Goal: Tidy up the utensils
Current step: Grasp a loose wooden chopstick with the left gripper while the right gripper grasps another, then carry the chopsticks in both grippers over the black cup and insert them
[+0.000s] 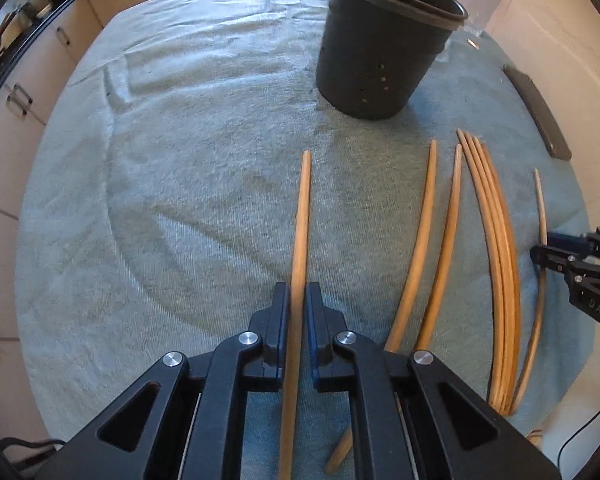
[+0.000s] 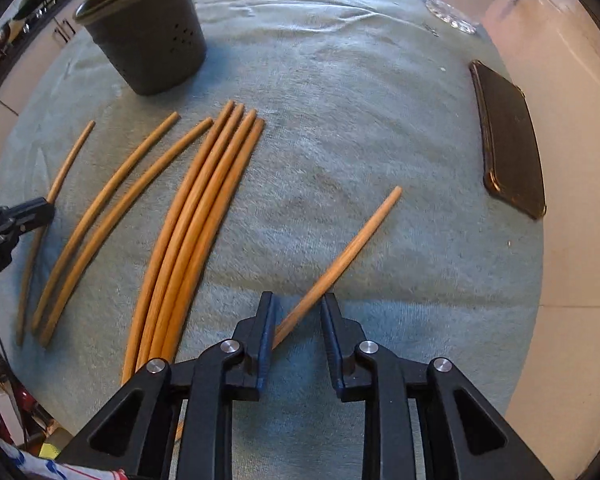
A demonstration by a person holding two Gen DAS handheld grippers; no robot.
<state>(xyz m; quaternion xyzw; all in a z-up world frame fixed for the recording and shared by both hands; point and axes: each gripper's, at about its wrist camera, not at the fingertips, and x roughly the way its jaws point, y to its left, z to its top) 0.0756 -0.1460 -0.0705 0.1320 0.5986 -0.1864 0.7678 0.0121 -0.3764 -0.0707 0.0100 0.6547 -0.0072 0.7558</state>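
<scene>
Left gripper (image 1: 298, 300) nearly pressed together around a chopstick (image 1: 300, 240) running straight ahead along its fingers; holder (image 1: 380, 64) ahead-right. Right gripper (image 2: 298, 312) spread, another chopstick (image 2: 348, 256) angling ahead-right between its fingers.

Chopsticks (image 1: 496, 240) on towel (image 1: 180, 160), before holder (image 1: 380, 52)

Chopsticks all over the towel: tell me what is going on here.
A person is sorting wooden chopsticks into the black holder, one claw in each hand. The left claw is closed on a single chopstick that lies along the green towel. The right claw is open around another chopstick, not yet gripping it. Two chopsticks already stand in the holder. Six more wait on the towel: a loose pair and a bundle of four.
</scene>
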